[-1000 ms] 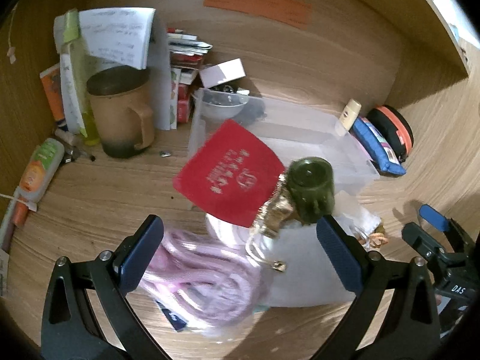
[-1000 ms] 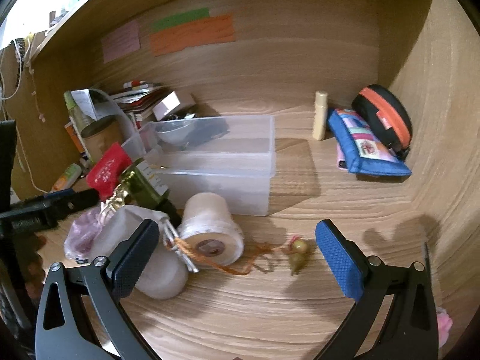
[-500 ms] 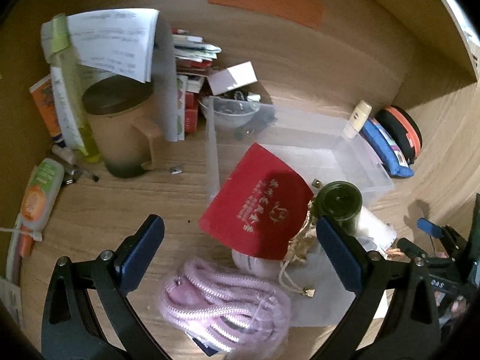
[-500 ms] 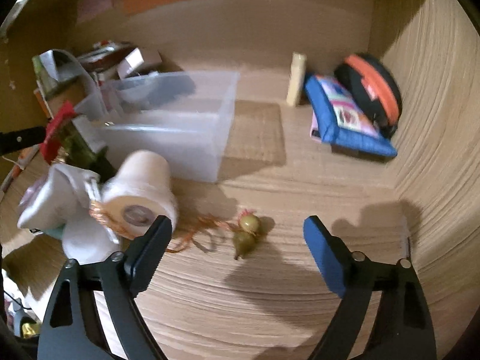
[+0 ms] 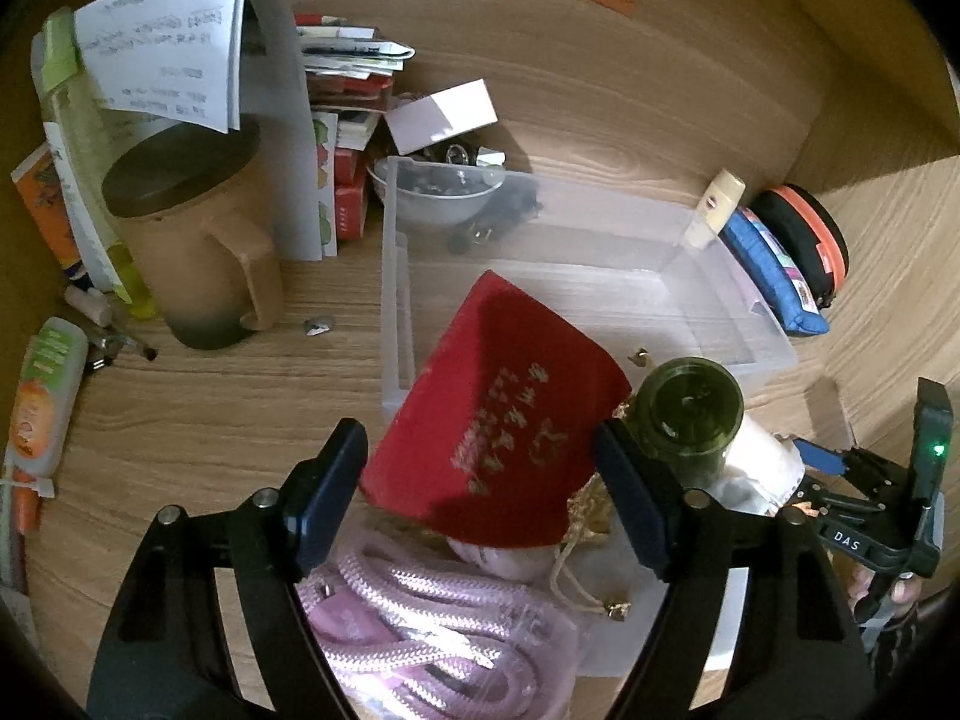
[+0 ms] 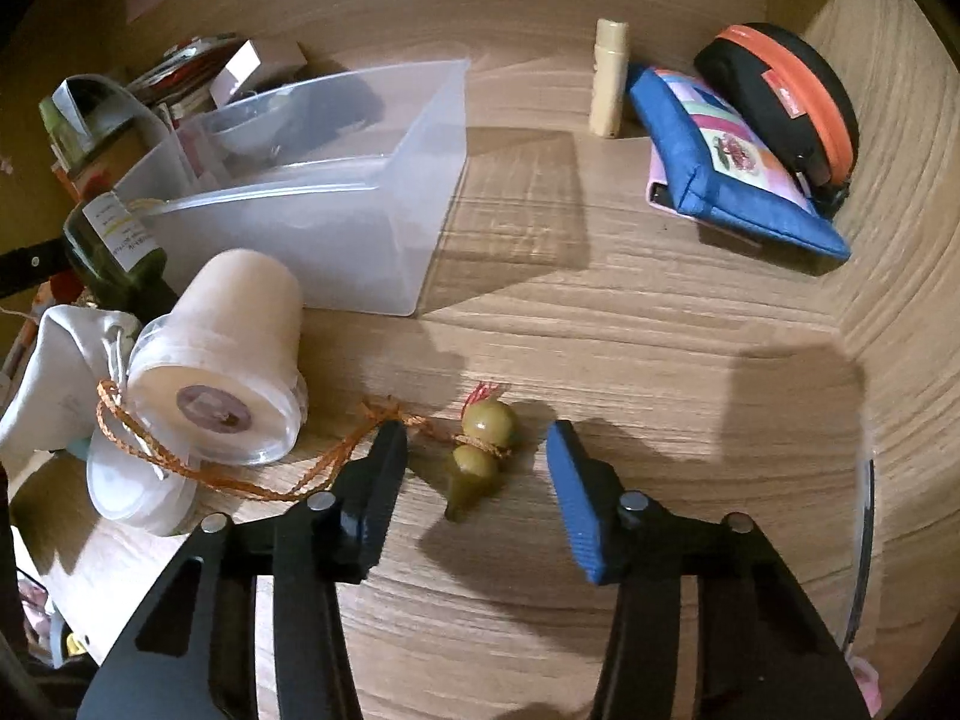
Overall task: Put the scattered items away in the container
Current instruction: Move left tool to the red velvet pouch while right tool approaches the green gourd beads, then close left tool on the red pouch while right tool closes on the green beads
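Observation:
A clear plastic container (image 5: pixel 600 276) stands mid-desk, also in the right wrist view (image 6: pixel 336 180). My left gripper (image 5: pixel 480 492) is open, its jaws on either side of a red pouch (image 5: pixel 498 420) leaning on the container's near wall. A dark green bottle (image 5: pixel 690 408), a pink cord (image 5: pixel 420 618) and a white bag (image 5: pixel 612 612) lie close by. My right gripper (image 6: pixel 474 492) is open around a green bead charm (image 6: pixel 480 450) on an orange cord (image 6: pixel 270 480). A white roll (image 6: pixel 222 360) lies to its left.
A brown mug (image 5: pixel 192 240), papers and books (image 5: pixel 342 90) stand at the back left. A blue pouch (image 6: pixel 732 162), a black-and-orange case (image 6: pixel 786 96) and a cream tube (image 6: pixel 609 78) sit at the back right. Wooden walls enclose the desk.
Both grippers have moved forward and their jaws have narrowed. The left now frames the red pouch; the right now frames the bead charm.

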A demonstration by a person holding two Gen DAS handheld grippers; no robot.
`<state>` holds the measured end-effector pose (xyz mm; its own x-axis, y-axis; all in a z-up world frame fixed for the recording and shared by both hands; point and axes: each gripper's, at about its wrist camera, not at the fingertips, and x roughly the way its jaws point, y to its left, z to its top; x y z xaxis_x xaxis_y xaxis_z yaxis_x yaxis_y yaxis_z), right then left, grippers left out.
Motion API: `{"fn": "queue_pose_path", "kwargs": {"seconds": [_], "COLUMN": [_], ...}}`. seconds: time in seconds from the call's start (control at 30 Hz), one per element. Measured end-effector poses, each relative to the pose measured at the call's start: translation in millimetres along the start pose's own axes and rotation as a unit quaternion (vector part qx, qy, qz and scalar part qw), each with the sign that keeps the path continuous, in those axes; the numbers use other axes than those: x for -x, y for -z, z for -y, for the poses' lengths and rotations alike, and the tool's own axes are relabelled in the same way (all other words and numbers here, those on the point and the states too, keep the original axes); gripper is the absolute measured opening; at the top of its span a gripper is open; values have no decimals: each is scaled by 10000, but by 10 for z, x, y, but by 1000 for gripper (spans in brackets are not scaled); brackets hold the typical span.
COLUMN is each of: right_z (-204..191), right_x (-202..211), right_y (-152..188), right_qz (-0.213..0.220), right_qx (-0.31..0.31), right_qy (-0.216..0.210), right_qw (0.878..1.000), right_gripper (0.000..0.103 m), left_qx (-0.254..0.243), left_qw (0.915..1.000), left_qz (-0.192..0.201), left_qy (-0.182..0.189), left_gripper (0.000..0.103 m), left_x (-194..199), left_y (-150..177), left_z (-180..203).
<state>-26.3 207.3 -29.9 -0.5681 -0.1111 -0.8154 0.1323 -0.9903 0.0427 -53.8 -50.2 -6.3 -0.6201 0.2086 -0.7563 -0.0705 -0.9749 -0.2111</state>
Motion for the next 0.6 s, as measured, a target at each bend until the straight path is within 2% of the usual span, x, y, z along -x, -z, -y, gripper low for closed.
{"fn": "queue_pose_path", "kwargs": {"seconds": [0.1,0.17,0.27,0.47,0.5,0.53,0.6], "right_z": [-27,-34,-34,-48,-49,-51,-50], "right_x": [2,-1,-2,12,23,41,76], "right_y": [5,10,19,21,16,9,-7], "right_qz": [35,71,132,260,291,330,392], "right_qx": [79,131,121,57,57,53,34], "right_qy": [56,80,75,102,110,113,93], "right_qw": [9999,9999,9998,9996,9995,9994,9992], "right_gripper": [28,22,20,20,20,20,20], "left_qx": [33,68,59,81,71,36,-89], "left_qw": [10000,10000,10000,9999,9999,9998,9999], "left_qz": [-68,-50,-7,58,42,-29,46], "left_qy": [42,14,-10,-55,59,206,70], "left_gripper": [73,73,68,43,28,22,19], "left_x": [-47,-52,-48,24,42,61,105], "left_y": [-4,1,10,57,65,77,99], "left_z": [3,2,6,-33,-28,-9,47]}}
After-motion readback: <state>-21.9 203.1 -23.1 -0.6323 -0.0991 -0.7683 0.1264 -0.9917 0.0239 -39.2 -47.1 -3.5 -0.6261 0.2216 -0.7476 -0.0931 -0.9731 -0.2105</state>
